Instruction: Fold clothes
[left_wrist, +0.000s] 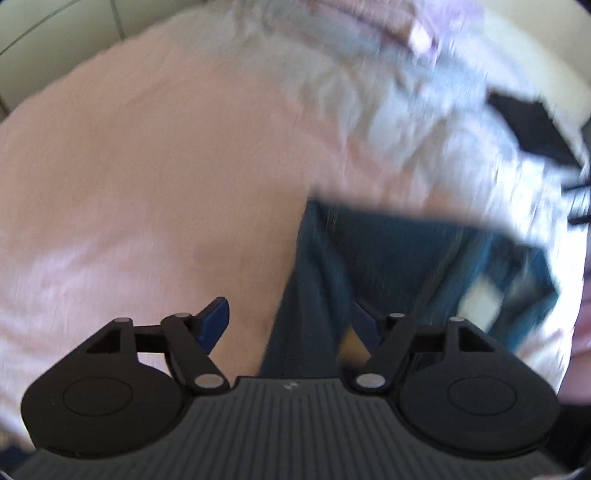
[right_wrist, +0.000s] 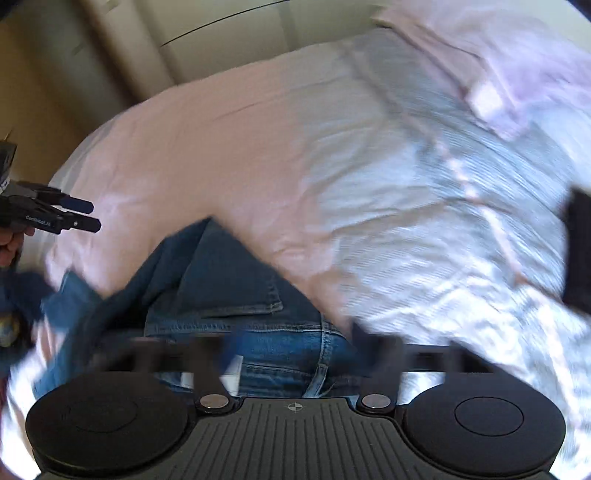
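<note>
While jeans (right_wrist: 236, 295) sprawl rumpled on bed (left_wrist: 147, 166), my left gripper (left_wrist: 291, 325) gapes wide; right gripper (right_wrist: 291, 350) too blurred to tell. Denim heavy, stiffish: best gripped at waistband.

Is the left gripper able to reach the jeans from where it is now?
Probably yes. The left gripper is open, and the jeans lie right ahead on the pink sheet, one denim strip already running between the fingers. Nothing blocks the way, though blur hides the exact contact.

Dark blue jeans (right_wrist: 236, 295) are showing paler faded seams, lying on a pale pink sheet (right_wrist: 221, 147) beside a whitish-grey striped cloth (right_wrist: 424, 192).
</note>
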